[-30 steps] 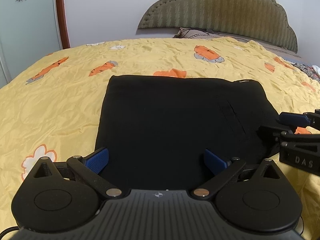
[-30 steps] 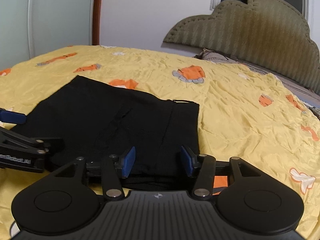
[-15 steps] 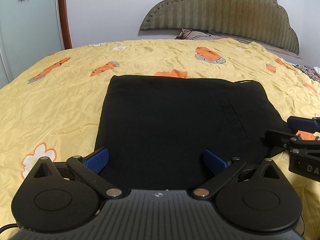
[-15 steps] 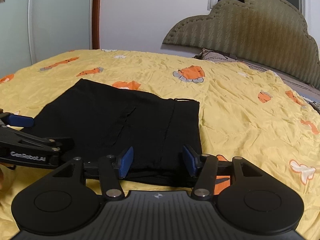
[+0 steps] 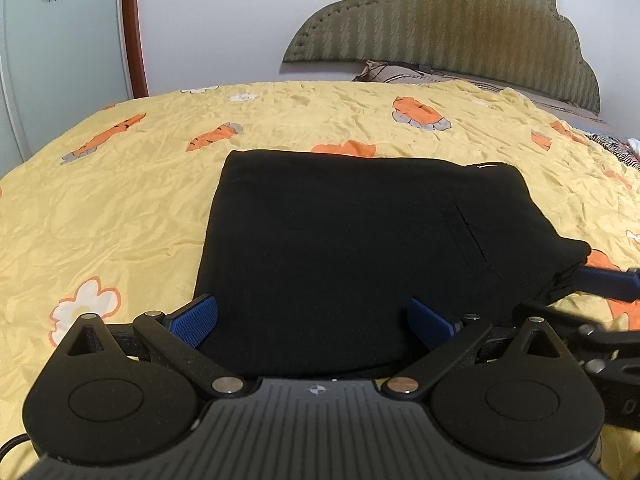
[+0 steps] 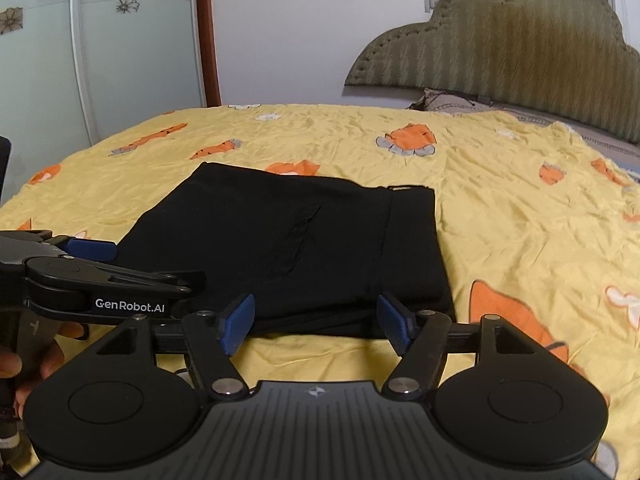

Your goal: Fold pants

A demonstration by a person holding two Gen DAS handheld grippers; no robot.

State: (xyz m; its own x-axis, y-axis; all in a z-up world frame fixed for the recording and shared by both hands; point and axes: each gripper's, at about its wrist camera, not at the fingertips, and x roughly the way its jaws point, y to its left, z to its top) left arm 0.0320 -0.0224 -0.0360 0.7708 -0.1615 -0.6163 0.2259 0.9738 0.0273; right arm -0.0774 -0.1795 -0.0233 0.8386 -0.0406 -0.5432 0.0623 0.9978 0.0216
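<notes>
The black pants (image 5: 352,248) lie folded into a flat rectangle on the yellow bedspread (image 5: 100,208). They also show in the right wrist view (image 6: 304,248). My left gripper (image 5: 312,318) is open and empty, its blue pads over the near edge of the pants. My right gripper (image 6: 316,322) is open and empty, just in front of the pants' near right edge. The right gripper shows at the right of the left wrist view (image 5: 600,284), and the left gripper shows at the left of the right wrist view (image 6: 92,272).
The bedspread (image 6: 520,208) has carrot and flower prints. A padded green headboard (image 5: 448,28) and a pillow (image 5: 400,74) are at the far end. A glass wardrobe door (image 6: 80,52) stands to the left.
Both grippers have pulled back and risen slightly from the pants. The right gripper's jaws have opened wider. The pants lie still.
</notes>
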